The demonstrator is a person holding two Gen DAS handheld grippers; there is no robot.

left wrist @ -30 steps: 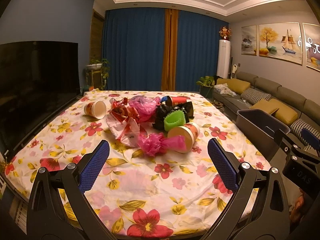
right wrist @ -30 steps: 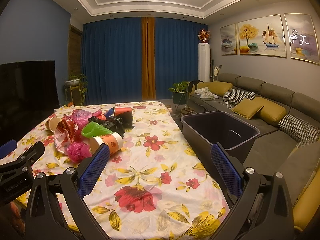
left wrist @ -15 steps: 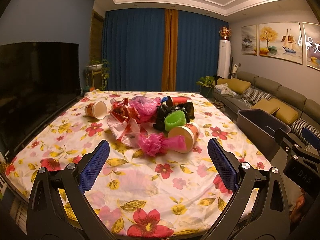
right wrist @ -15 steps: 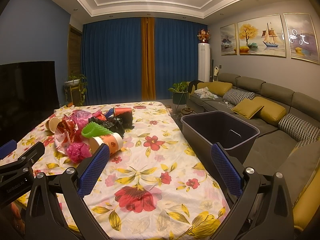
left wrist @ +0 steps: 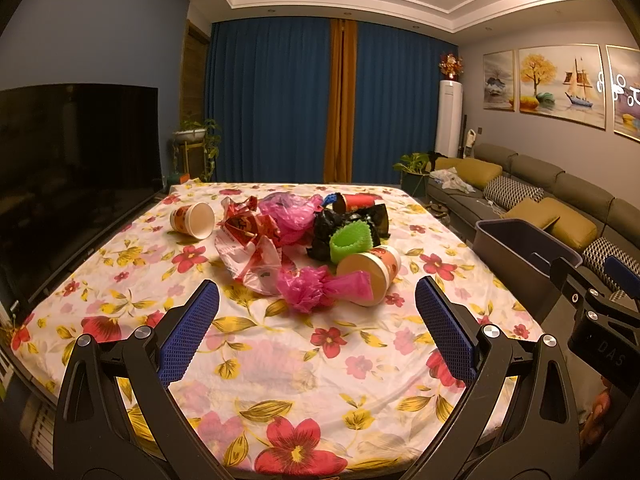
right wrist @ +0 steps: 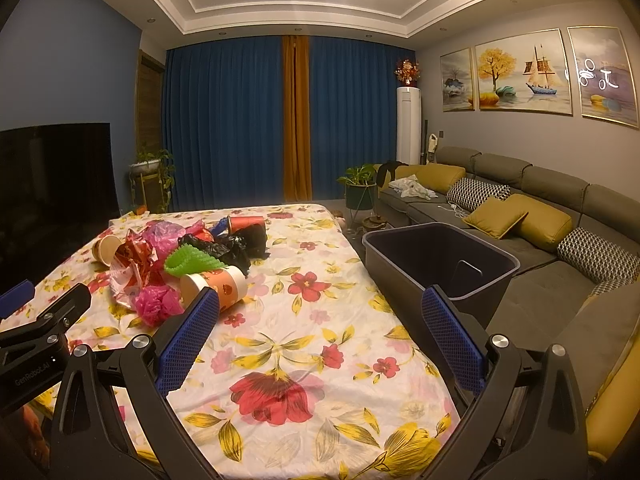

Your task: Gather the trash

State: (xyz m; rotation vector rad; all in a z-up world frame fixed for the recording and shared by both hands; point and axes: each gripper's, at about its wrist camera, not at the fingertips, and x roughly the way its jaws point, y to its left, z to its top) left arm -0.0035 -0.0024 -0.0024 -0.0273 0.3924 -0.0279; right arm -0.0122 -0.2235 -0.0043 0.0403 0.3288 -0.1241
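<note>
Table [left wrist: 132,280] under floral cloth carries all the trash; nothing collected yet, my read. Bin [right wrist: 440,258] sits off the table's right edge, empty as far as visible, nearest the right gripper [right wrist: 320,340]. Pile sits mid-table, ahead of the left gripper [left wrist: 316,332] and well apart from both. Left is nearer and lines up straight on; from the right view the pile lies forward-left. Both grippers spread wide, holding nothing. Nearest pieces: paper cup [left wrist: 370,274] on its side, long axis running front-left to back-right, mouth toward the left gripper; pink bag [left wrist: 320,286] touching it on the near side. Green cup [left wrist: 350,240] just behind, black bag [left wrist: 340,224] beyond. Second cup [left wrist: 192,220] lies apart, far left. Likely first pick: pink bag, left gripper, straight ahead.
</note>
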